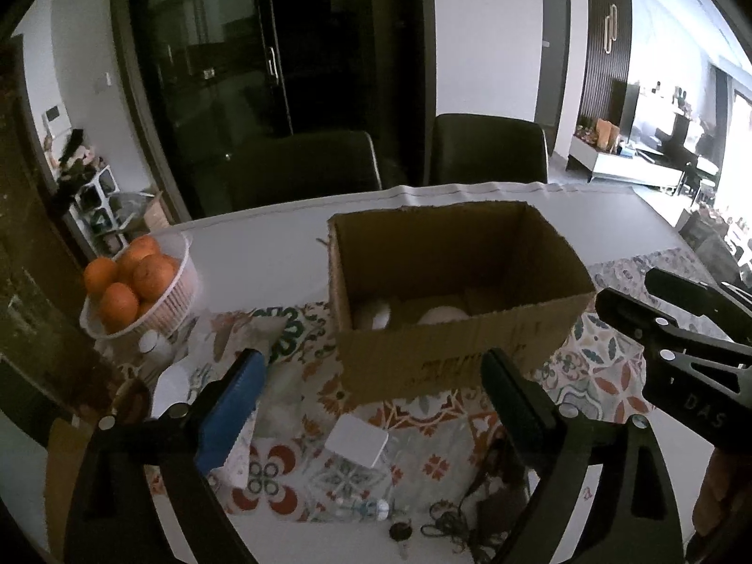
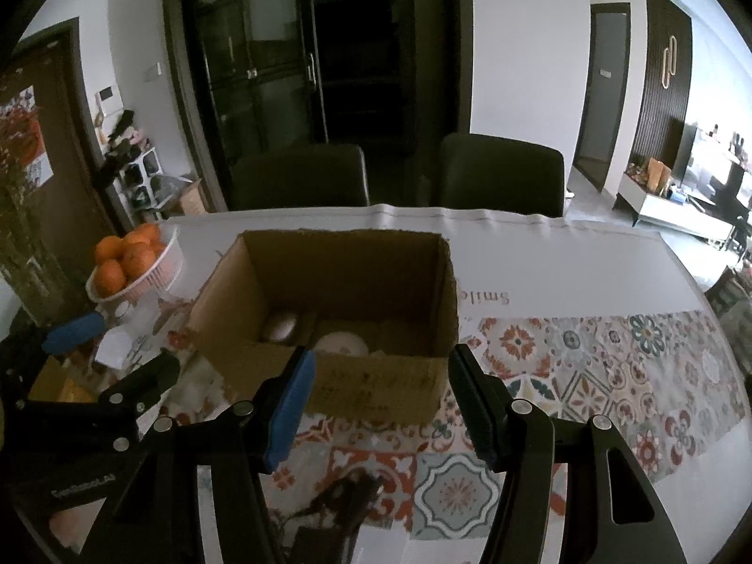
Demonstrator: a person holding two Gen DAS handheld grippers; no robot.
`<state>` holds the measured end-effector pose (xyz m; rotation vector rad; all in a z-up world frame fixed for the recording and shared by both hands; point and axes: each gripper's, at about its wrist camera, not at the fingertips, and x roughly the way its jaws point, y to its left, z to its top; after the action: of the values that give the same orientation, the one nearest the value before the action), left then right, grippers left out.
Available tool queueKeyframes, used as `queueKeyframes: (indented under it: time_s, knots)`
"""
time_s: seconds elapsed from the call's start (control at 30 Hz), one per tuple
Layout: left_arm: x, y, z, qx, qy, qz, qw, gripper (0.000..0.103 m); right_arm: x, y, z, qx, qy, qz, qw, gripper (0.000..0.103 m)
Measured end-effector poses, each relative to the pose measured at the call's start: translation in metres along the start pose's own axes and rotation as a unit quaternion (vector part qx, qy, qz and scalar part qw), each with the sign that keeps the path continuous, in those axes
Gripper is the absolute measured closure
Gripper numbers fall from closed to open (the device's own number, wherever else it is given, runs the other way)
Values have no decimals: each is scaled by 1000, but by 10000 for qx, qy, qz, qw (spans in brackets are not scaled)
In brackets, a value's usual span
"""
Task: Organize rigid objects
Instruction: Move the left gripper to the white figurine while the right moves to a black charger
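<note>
My left gripper [image 1: 371, 395] is spread wide and holds nothing. My right gripper [image 2: 380, 395] is half spread, empty too. The white square thing [image 1: 358, 442] lies near, just below my left jaws, nearer them. The box [image 1: 451, 282] sits farther ahead.

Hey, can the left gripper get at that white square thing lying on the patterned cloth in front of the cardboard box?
Probably yes. The left gripper is open and empty, and the white square thing lies bare on the cloth just below its fingers, with nothing on top. The cardboard box sits behind it, out of the way.
</note>
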<state>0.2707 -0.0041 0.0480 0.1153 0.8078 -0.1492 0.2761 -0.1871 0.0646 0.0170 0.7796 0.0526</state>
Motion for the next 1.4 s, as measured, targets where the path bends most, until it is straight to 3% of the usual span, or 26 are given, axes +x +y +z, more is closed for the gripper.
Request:
queueKeyframes:
  time_s: [0.2, 0.7, 1.07, 1.4]
  knots:
    - [-13, 8, -19, -32, 20, 167, 9999, 9, -8, 10, -15, -37, 39, 60, 10000, 43]
    - [-13, 14, -71, -155, 421, 56, 9990, 9, -6, 24, -63, -102, 523, 77, 9986, 43]
    - [16, 15, -96, -240, 1026, -44, 9944, 10, 23, 24, -86, -66, 1137, 140, 9934, 43]
    - [55, 18, -103, -188, 1800, -311, 9830, 12, 55, 26, -95, 37, 1694, 173, 9854, 43]
